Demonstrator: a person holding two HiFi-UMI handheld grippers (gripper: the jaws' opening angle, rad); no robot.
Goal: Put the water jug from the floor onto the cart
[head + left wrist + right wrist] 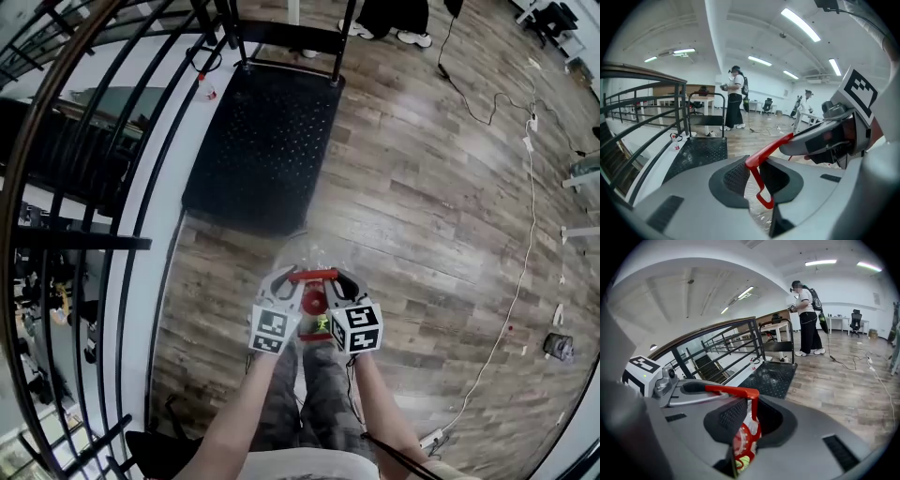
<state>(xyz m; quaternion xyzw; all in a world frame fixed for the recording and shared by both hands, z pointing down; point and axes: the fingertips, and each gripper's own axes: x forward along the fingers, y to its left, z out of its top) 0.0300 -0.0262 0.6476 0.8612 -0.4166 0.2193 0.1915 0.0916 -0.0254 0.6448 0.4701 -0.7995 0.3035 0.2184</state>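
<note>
The clear water jug [305, 255] hangs in front of me by its red handle [312, 276], with its red cap [314, 302] below the bar. My left gripper [286, 281] is shut on the left end of the handle [761, 161], and my right gripper [342, 283] is shut on the right end [736, 391]. The two grippers face each other closely across the bar. The black platform cart [262, 150] stands on the wooden floor just ahead of the jug, with its push bar at the far end. The cart [771, 373] also shows beyond the right gripper [752, 420].
A black metal railing [84, 187] with a stairwell behind it runs along the left of the cart. Cables [525, 234] trail over the floor at the right. A person [806, 319] stands beyond the cart. A small bottle [210, 92] sits by the railing.
</note>
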